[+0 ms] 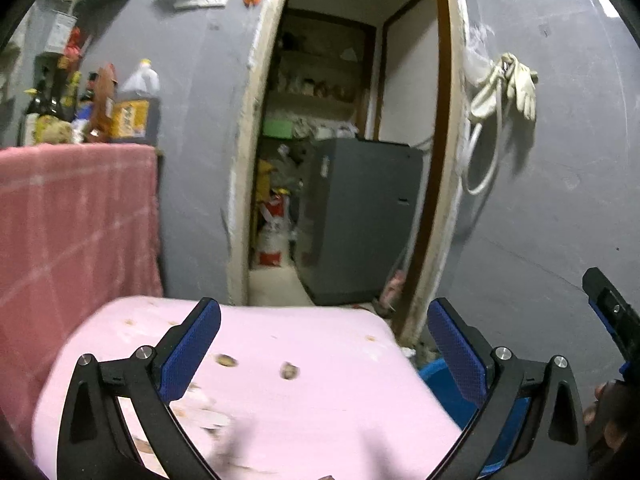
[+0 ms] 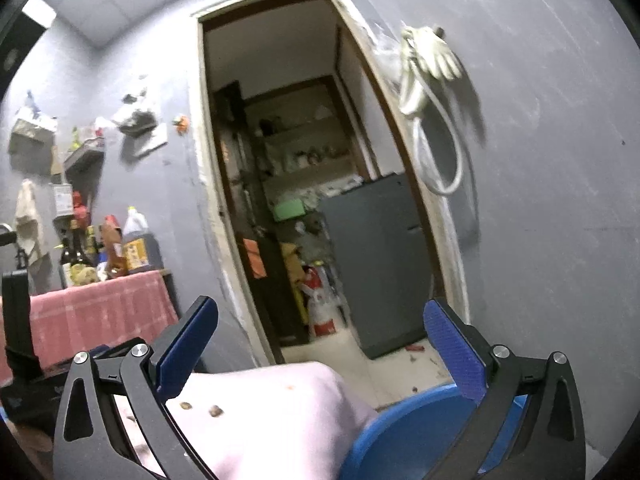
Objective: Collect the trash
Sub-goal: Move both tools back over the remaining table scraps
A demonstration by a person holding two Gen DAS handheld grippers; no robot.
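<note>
A pink table top (image 1: 312,392) lies just below my left gripper (image 1: 324,344), which is open and empty above it. Small brown scraps (image 1: 289,371) and pale peel-like bits (image 1: 200,408) are scattered on the pink surface. A blue bin (image 2: 404,436) stands to the right of the table, partly hidden in the left wrist view (image 1: 436,376). My right gripper (image 2: 320,344) is open and empty above the table's right end (image 2: 280,412) and the bin. Scraps (image 2: 216,411) show there too.
A grey wall with an open doorway (image 1: 348,160) is ahead; a grey cabinet (image 1: 360,216) stands inside. At left, a red checked cloth (image 1: 76,220) covers a stand with bottles (image 1: 132,100). Gloves and a hose (image 1: 508,84) hang on the right wall.
</note>
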